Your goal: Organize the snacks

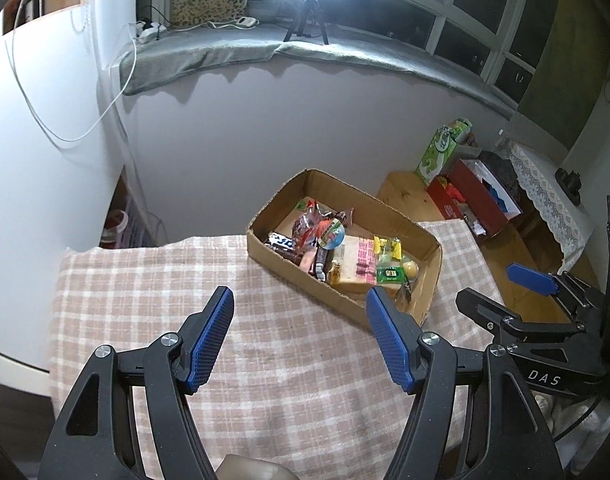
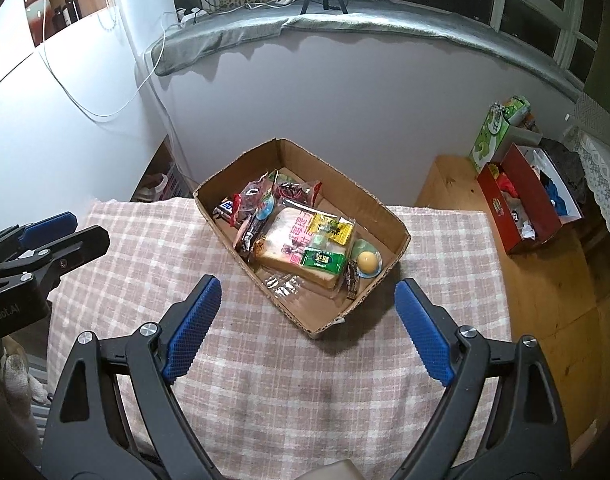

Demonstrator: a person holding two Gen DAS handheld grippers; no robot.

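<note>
Blue-padded left gripper (image 1: 299, 300) and right gripper (image 2: 307, 290) tilt downward, fingers wide, empty

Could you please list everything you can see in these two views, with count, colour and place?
box: one, brown cardboard, on the cloth, holding the snacks
bread: one, tan in clear wrap, in the box
green packet: one, on the bread
egg: one, yellow, box's right end
cloth: one, pink checked, over the table
red box: one, on the wooden floor, right
tripod: one, black, on the sill
left tool: open, empty
right tool: open, empty
</note>
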